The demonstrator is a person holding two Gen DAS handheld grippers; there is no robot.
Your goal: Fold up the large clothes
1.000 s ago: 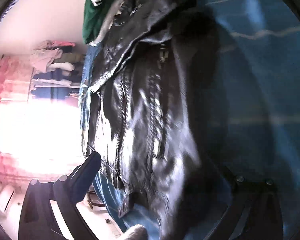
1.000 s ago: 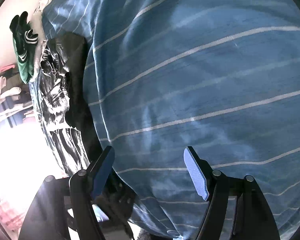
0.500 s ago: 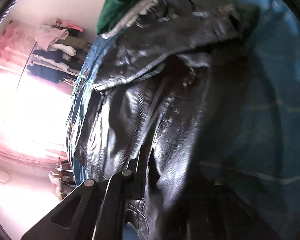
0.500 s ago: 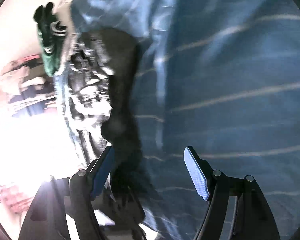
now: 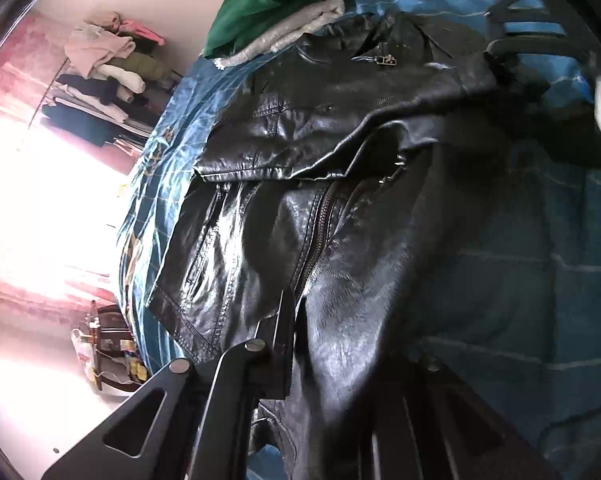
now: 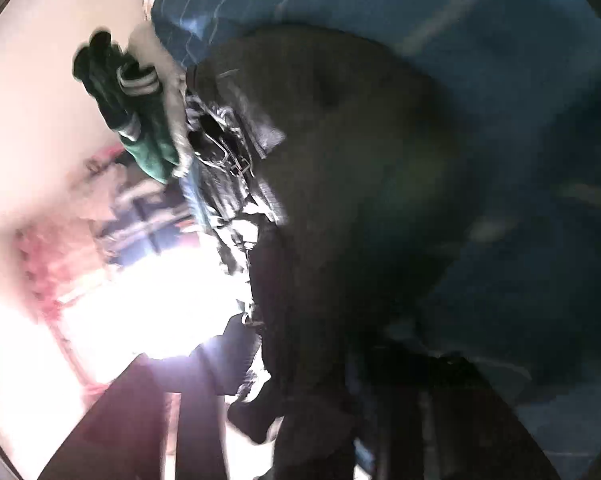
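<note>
The fingers point(image 5: 284, 320) of the left gripper point(image 5: 340, 344) are seen clamped on a black leather jacket point(image 5: 340, 184), spread across a blue striped bed cover point(image 5: 560, 280). The right gripper point(image 6: 340, 392) is buried in blurred dark fabric; its state cannot be told. A green garment point(image 5: 256, 4) is piled beyond the collar.

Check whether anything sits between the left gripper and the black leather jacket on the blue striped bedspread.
Nothing visible does: the left gripper is already closed on the black leather jacket, near its lower front zipper.
</note>
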